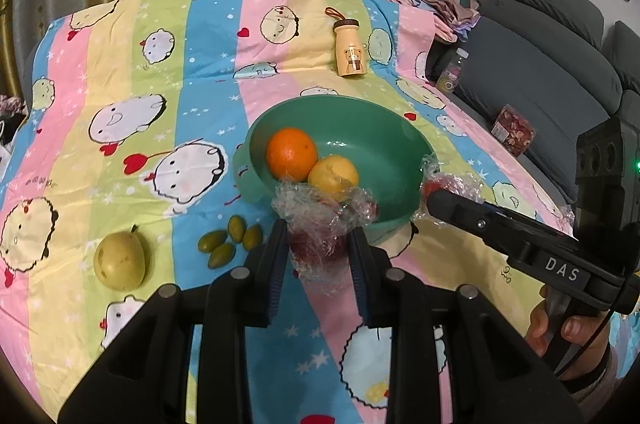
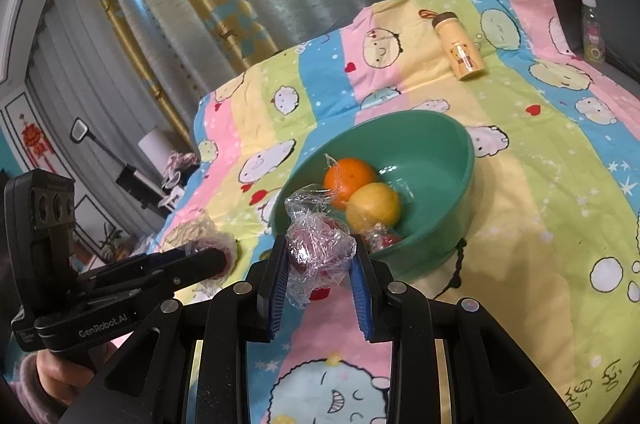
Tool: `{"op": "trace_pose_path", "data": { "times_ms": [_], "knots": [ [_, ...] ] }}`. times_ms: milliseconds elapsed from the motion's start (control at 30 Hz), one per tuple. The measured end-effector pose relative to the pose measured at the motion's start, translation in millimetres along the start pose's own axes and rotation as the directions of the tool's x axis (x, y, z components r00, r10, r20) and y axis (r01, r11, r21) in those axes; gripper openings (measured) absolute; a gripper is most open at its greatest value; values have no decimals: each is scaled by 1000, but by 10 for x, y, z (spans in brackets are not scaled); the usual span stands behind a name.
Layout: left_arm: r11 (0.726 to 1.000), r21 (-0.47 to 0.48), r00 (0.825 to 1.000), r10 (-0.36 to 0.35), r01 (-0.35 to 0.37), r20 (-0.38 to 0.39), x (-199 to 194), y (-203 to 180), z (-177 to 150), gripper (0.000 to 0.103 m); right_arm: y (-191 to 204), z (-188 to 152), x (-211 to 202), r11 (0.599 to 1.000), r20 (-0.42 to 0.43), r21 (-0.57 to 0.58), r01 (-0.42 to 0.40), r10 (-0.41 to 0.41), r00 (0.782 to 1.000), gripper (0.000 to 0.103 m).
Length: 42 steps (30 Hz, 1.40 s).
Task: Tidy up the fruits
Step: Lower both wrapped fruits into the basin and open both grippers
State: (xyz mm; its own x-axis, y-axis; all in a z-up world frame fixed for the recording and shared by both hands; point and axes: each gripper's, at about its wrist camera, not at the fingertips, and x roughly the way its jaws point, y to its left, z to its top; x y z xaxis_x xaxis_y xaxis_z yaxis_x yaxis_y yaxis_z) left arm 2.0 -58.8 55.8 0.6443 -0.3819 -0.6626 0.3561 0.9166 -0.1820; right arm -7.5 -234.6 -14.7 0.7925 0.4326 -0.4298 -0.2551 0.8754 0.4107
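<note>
Left gripper and right gripper, each clamped on a film-wrapped red fruit, hang at the near rim of the green bowl, which lies just ahead holding two oranges; both hands equally near.

two close wrist views angled down, left and right, both on the green bowl

Two citrus fruits touching in the bowl; pear and olives left; bottle behind
</note>
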Motion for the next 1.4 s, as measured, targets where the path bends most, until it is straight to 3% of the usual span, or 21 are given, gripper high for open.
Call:
{"op": "trace_pose_path", "data": {
  "times_ms": [667, 1400],
  "knots": [
    [997, 68, 999, 31, -28, -42, 562, -67, 345, 29, -324, 220, 219, 998, 41, 48, 49, -51, 998, 31],
    [994, 102, 995, 59, -50, -85, 947, -44, 472, 29, -354, 303, 441, 990, 14, -17, 139, -139, 990, 31]
  ]
}}
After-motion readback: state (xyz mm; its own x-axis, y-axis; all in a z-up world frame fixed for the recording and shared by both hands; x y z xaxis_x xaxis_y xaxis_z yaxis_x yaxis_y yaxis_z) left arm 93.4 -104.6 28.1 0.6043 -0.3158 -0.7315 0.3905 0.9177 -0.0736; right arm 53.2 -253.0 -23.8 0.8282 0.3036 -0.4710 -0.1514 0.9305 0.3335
